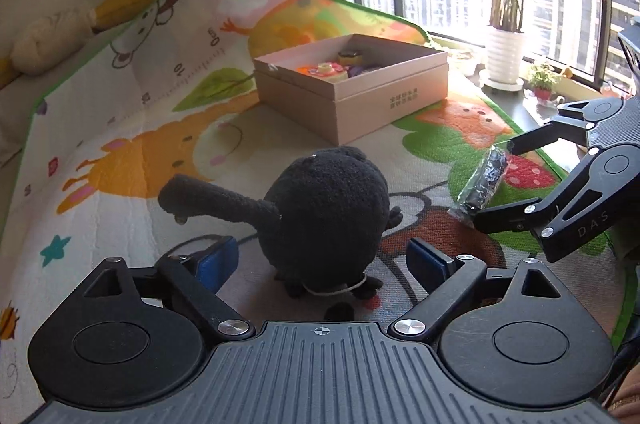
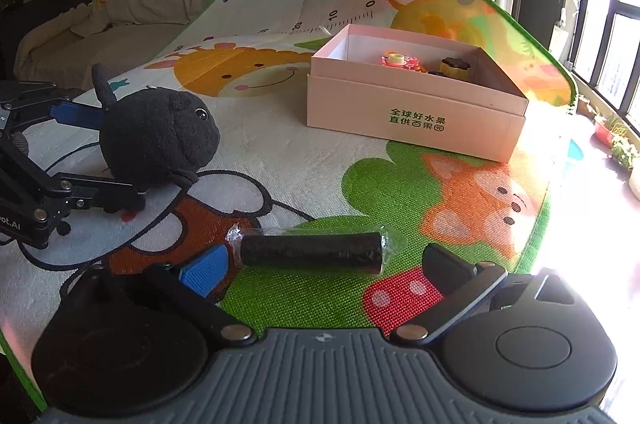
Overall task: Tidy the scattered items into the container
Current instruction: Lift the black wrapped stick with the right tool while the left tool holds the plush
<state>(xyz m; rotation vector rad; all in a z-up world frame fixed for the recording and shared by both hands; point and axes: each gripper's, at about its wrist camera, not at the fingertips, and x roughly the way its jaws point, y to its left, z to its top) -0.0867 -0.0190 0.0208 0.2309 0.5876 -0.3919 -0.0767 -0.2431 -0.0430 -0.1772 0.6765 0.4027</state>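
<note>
So the left gripper (image 1: pixel 322 258) sits at the bottom middle of its own view with its blue-padded jaws spread wide on either side of the black plush toy (image 1: pixel 324 212), which stands on the cartoon play mat (image 1: pixel 120 128); the pads look close to the toy's sides but not pressed into it, so it isn't gripping anything. The toy's long arm or ear sticks out toward the left of that frame. Over in the right wrist view, the right gripper (image 2: pixel 324 264) is also wide open at the bottom of the frame, with the black roll in clear wrap (image 2: pixel 312 251) lying flat on the green patch of the mat between the two fingers, its left end just beside the blue pad (image 2: pixel 204 270), nothing clamped. The pink cardboard box (image 2: pixel 416 108) sits in the upper middle of both frames, well apart from both items, and a few small colourful toys (image 2: pixel 400 60) are already lying inside it. A potted plant (image 1: pixel 506 52) stands by the window in the upper right of the left view.
</note>
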